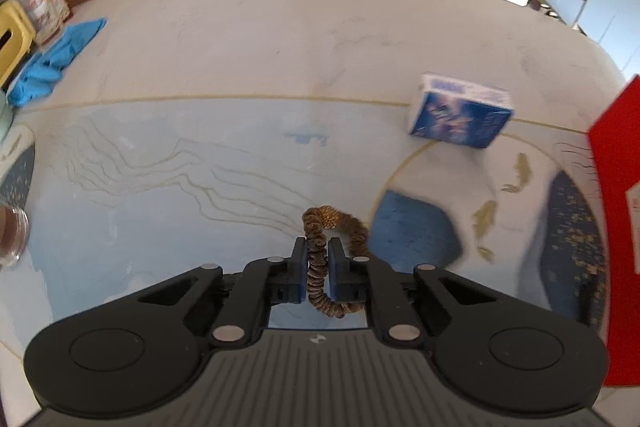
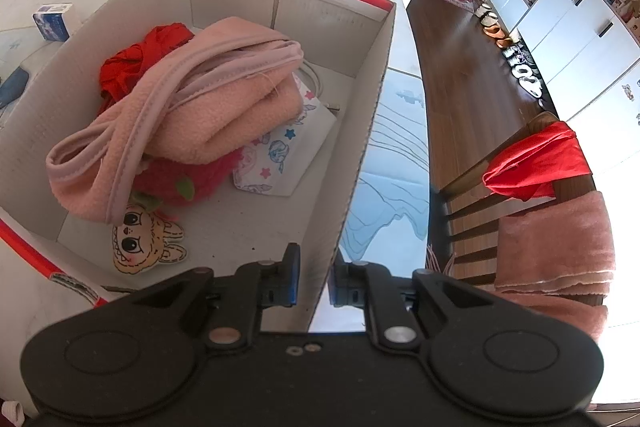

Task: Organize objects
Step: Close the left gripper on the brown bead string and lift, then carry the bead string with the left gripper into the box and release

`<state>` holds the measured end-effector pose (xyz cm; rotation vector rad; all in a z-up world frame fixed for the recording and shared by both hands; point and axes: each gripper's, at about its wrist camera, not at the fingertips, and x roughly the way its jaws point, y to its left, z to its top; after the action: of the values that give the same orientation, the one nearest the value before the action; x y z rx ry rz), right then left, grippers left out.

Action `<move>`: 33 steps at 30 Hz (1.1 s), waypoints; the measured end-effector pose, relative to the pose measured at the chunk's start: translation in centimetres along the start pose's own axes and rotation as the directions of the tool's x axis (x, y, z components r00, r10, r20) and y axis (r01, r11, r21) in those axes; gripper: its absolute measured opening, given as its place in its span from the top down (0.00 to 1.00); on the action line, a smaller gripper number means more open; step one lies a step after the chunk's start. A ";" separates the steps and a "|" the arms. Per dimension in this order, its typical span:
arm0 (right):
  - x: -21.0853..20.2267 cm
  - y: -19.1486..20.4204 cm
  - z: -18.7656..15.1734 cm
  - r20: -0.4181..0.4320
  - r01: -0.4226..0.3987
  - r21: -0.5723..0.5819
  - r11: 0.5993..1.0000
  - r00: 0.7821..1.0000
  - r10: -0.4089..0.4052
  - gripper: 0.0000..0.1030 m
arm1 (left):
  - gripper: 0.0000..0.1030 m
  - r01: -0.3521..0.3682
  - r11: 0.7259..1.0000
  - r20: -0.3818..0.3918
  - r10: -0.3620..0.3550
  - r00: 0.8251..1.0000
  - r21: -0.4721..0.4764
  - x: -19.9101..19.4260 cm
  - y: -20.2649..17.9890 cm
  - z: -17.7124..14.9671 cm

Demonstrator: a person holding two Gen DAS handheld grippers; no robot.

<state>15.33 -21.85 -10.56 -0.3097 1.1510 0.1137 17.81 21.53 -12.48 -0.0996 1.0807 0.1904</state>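
Sitting pinched between the left gripper's (image 1: 317,277) pads: brown scrunchie (image 1: 320,267).

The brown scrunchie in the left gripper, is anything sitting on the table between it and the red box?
Nothing visible does. The scrunchie is pinched in the left gripper, and the table stretch toward the red box on the right looks bare; the small blue box lies farther back, off that line.
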 end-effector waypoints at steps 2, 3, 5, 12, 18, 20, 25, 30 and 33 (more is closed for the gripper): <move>0.1 0.0 0.0 0.001 -0.002 -0.002 1.000 1.000 0.002 0.88 | 0.92 0.022 1.000 0.014 -0.022 1.000 0.018 -1.1 -0.7 0.1; 0.1 0.0 0.0 0.002 -0.003 -0.004 1.000 1.000 0.003 0.88 | 0.92 0.028 0.999 0.019 -0.029 0.999 0.027 -1.6 -0.9 0.2; 0.1 0.0 0.0 0.004 -0.006 -0.006 1.000 1.000 0.006 0.88 | 0.92 0.041 0.998 0.029 -0.042 0.999 0.049 -2.6 -1.6 0.3; -0.1 -0.2 -0.1 0.012 -0.013 -0.013 1.000 1.000 0.013 0.92 | 0.92 0.098 0.985 0.068 -0.109 0.992 0.142 -6.3 -5.1 0.6; -0.3 -0.2 -0.3 0.019 -0.030 -0.017 0.999 0.999 0.030 0.92 | 0.92 0.179 0.962 0.097 -0.202 0.975 0.206 -9.7 -8.8 1.1; -0.4 -0.2 -0.4 0.021 -0.033 -0.022 0.999 0.999 0.033 0.92 | 0.92 0.213 0.951 0.102 -0.240 0.965 0.226 -10.8 -10.2 1.3; -0.4 -0.2 -0.4 0.026 -0.042 -0.029 0.999 0.999 0.043 0.92 | 0.92 0.275 0.912 0.105 -0.320 0.942 0.305 -13.4 -14.2 2.0; -0.4 -0.4 -0.6 0.032 -0.052 -0.036 0.998 0.998 0.053 0.92 | 0.92 0.314 0.874 0.095 -0.372 0.923 0.371 -14.6 -18.4 2.5; -0.4 -0.5 -0.6 0.035 -0.059 -0.039 0.997 0.998 0.060 0.92 | 0.92 0.322 0.854 0.094 -0.391 0.916 0.409 -15.0 -20.9 2.9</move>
<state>14.74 -22.46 -10.36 -0.3062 1.1237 0.1932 17.71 -0.03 1.82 0.0717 0.8872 -0.3500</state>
